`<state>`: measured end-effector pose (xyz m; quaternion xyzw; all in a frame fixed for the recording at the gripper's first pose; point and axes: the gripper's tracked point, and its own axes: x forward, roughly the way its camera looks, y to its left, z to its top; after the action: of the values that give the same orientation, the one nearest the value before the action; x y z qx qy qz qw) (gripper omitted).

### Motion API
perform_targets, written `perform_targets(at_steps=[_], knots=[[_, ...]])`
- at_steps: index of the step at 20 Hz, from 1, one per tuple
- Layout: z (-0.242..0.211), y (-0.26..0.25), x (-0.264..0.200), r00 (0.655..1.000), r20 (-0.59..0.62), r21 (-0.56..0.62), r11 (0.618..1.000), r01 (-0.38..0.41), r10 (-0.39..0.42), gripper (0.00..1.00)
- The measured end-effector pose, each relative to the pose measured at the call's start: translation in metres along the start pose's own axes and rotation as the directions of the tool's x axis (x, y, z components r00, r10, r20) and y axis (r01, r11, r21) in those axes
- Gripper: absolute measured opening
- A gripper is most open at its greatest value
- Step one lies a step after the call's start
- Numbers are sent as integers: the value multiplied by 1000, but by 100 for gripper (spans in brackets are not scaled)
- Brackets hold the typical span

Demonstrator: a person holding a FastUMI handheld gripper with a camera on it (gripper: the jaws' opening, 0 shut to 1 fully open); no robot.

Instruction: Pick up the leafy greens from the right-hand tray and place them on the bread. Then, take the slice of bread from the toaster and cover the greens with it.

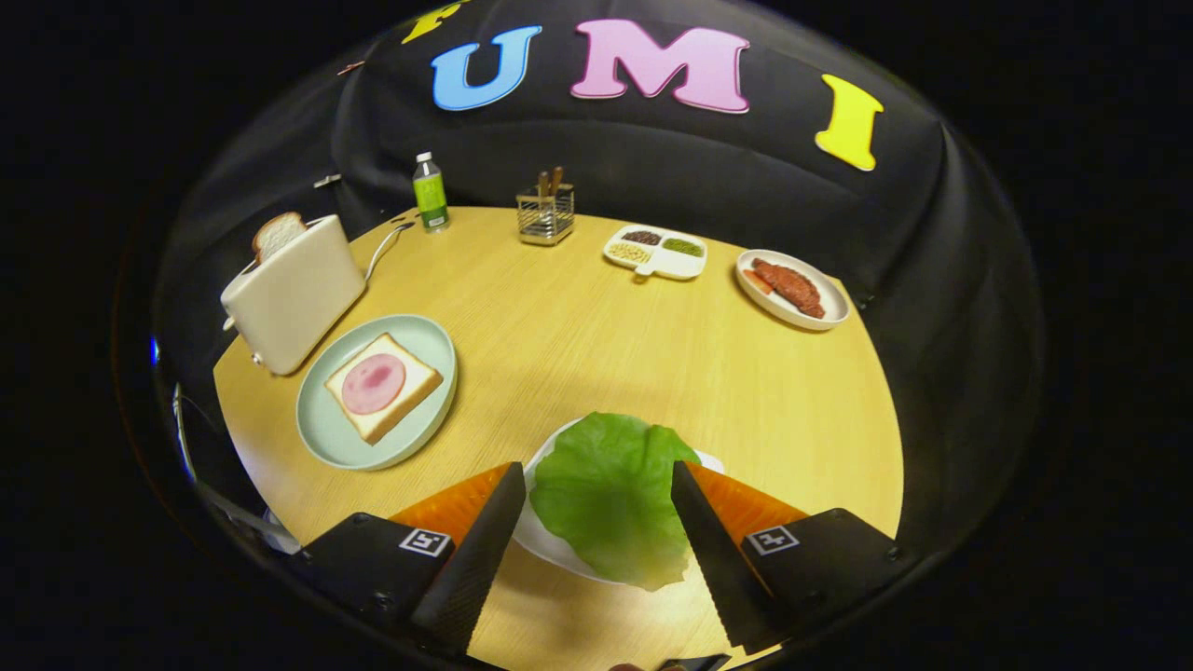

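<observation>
The gripper (596,480) stood open with the lettuce leaf (606,494) on its white tray (545,545) between the fingers, probably placed so for closing on it.

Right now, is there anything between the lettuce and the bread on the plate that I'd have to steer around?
Nothing visible blocks the way. The lettuce leaf lies on its white tray between the open tool fingers. Bare table runs from there to the ham-topped bread on the green plate. The toaster stands just beyond that plate.
</observation>
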<state>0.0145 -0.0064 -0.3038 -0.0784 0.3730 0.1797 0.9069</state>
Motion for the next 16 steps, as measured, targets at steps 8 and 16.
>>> perform_targets(at_steps=[8,16], knots=[[-34,-22,43,991,-136,10,1000,0,1,98],[-38,-25,48,988,-150,42,999,-14,20,83]])
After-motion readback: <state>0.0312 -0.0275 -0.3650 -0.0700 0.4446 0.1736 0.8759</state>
